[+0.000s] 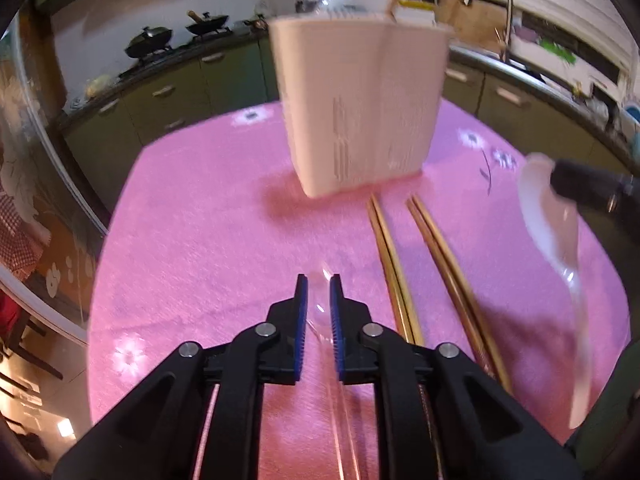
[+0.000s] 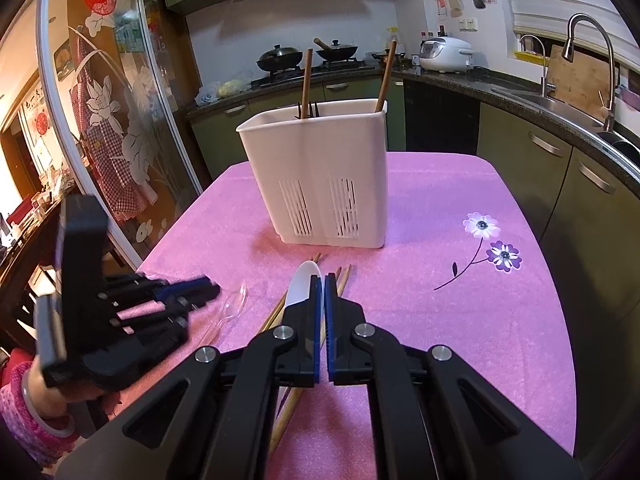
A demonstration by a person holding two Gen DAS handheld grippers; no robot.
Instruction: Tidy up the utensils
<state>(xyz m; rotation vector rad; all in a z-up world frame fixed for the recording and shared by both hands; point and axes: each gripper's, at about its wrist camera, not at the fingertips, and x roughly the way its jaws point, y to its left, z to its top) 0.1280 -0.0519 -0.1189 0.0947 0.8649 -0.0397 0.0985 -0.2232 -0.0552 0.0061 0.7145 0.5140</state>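
green kitchen cabinets (image 2: 552, 184) under dark countertop (image 2: 460, 76); two black woks (image 2: 280, 58) on stove; rice cooker (image 2: 446, 56); steel faucet (image 2: 592, 60) over sink; etched glass door (image 2: 116, 120) left; white wall.

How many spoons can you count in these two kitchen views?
2. A clear spoon sits between the pads of the left gripper; a white spoon is pinched in the right gripper. The white holder may hide more.

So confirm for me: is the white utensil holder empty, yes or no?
No. In the right wrist view, two wooden sticks stand up out of the white utensil holder, one near each end.
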